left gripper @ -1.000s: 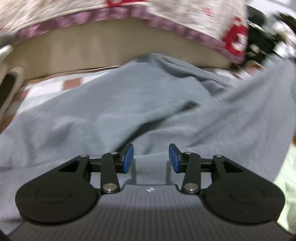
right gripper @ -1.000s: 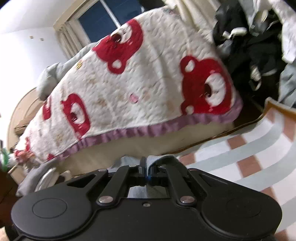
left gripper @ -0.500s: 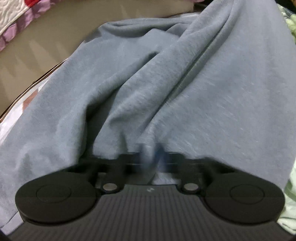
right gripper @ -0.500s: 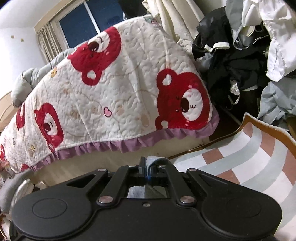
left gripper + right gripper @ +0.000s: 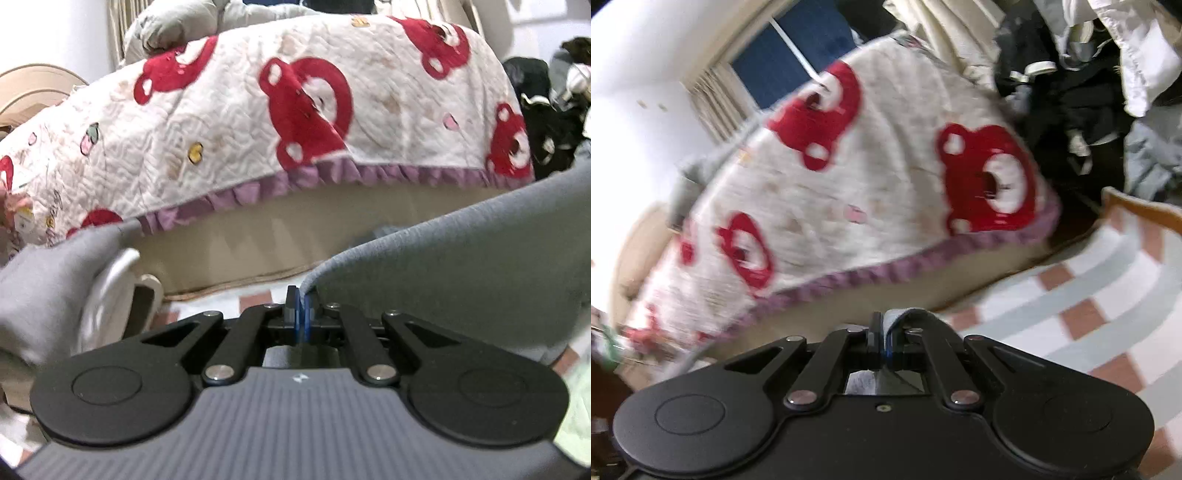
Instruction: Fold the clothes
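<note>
the right wrist view is smeared by blur, and only a small fold of the grey garment shows above the right gripper, pinched tight between its closed fingers. the rest of it is cut off there. in the left wrist view the left gripper is clamped on an edge of the same soft grey cloth, which drapes off to the right, lifted in front of the bear-print quilt above the checked rug.

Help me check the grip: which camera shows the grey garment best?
The left wrist view. There the grey garment spreads wide to the right, its edge pinched in the shut left gripper. The right wrist view shows only a small fold of it clamped in the right gripper.
</note>
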Motion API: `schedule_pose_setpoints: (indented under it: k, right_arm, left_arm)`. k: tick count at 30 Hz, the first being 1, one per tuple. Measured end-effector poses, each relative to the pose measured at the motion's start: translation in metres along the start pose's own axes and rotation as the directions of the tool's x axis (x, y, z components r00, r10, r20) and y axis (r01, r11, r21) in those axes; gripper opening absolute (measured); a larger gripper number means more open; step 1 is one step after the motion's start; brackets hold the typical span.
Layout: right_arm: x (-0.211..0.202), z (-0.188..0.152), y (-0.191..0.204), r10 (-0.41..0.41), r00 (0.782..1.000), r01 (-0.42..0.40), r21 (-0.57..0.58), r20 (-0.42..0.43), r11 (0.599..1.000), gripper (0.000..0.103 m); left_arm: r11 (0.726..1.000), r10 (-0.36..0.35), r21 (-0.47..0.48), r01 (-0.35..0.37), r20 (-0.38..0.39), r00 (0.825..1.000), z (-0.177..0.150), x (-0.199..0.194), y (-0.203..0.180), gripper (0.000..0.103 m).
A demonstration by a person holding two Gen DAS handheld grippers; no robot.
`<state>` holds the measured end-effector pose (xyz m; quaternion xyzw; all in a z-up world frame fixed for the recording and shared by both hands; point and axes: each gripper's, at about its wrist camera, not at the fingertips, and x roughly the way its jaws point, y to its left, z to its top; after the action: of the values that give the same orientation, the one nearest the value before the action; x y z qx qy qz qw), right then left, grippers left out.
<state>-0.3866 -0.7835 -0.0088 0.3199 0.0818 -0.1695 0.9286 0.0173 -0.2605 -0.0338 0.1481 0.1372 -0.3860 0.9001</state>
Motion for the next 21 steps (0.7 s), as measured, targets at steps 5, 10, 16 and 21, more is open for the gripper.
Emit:
schedule_pose_setpoints:
  k: [5, 10, 16, 21]
  right_arm:
    - [0.045, 0.037, 0.012, -0.101, 0.995, 0.099, -0.084, -0.023, 0.992, 0.003]
    - [0.173, 0.027, -0.022, -0.538, 0.824, 0.466, -0.327, -0.179, 0.822, 0.018]
    - [0.191, -0.019, -0.047, -0.694, 0.689, 0.594, -0.386, -0.208, 0.706, 0.040]
    - [0.125, -0.067, -0.060, -0.550, 0.770, 0.544, -0.116, -0.324, 0.831, 0.048]
  left_arm:
    - [0.997, -0.080, -0.031, 0.076, -0.157, 0.984, 0.001, 0.099, 0.000, 0.005]
    - [0.999, -0.025, 0.032, 0.041, -0.394, 0.919, -0.040, 0.183, -0.022, 0.027]
    - [0.996, -0.009, -0.088, -0.030, -0.417, 0.909, -0.056, 0.138, 0.013, 0.048]
    - [0.955, 0.026, -0.243, -0.170, -0.502, 0.865, -0.067, 0.066, 0.060, 0.052]
